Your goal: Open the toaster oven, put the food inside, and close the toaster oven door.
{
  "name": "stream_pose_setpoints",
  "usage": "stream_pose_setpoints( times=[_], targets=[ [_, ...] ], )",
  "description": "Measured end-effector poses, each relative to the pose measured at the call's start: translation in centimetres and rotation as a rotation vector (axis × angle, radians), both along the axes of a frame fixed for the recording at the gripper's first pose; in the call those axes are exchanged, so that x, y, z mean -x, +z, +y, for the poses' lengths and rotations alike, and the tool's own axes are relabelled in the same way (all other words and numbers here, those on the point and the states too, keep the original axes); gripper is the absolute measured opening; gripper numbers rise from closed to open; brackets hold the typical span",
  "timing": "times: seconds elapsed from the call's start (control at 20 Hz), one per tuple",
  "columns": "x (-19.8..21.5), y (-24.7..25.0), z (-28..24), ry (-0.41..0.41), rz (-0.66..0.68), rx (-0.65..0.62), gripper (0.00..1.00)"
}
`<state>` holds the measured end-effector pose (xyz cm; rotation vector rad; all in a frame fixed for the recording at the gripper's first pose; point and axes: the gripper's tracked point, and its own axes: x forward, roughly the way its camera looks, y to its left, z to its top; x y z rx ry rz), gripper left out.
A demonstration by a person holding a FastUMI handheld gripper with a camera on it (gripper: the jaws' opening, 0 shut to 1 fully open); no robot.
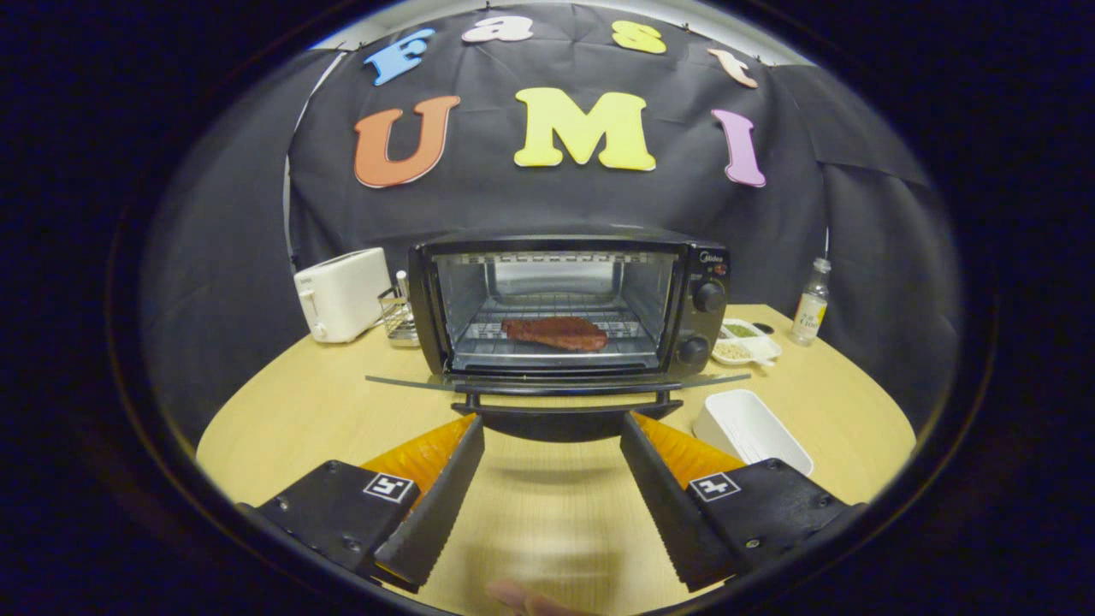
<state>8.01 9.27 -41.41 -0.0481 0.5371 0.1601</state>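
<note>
Gaping wide, the claw (552,428) hovers over the surface (291,402), gripping nothing, its tips flanking the lowered door (556,385) of the oven (569,304); steak (556,333) lies on the rack inside.

Ahead of my spread, empty fingers (552,428) stands the black toaster oven (569,304); inside it a reddish-brown steak (556,332); left of it a white toaster (340,293); right, a white tray (753,428); beneath, a pale wood-grain table (282,402).

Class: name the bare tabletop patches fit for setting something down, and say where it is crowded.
Bare: the table between the gripper and white toaster, and between the open fingers. Crowded: beside the toaster oven, with white tray, condiment dish, bottle.
</note>
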Motion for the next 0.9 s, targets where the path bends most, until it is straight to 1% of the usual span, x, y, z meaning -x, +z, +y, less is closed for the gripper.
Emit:
stream_pose_setpoints(
  times=[0.2,0.45,0.65,0.8,0.9],
  targets=[
    [-2.3,1.8,-0.4,-0.018,-0.015,-0.014,1.00],
    [-5.8,4.4,0.1,-0.004,-0.034,-0.025,1.00],
    [-8.9,7.8,0.2,-0.003,-0.099,0.019,1.00],
    [-7.9,11.8,1.2,0.031,-0.152,-0.016,1.00],
    [-6.0,15.5,1.4,0.050,-0.208,-0.041,1.00]
  ],
)
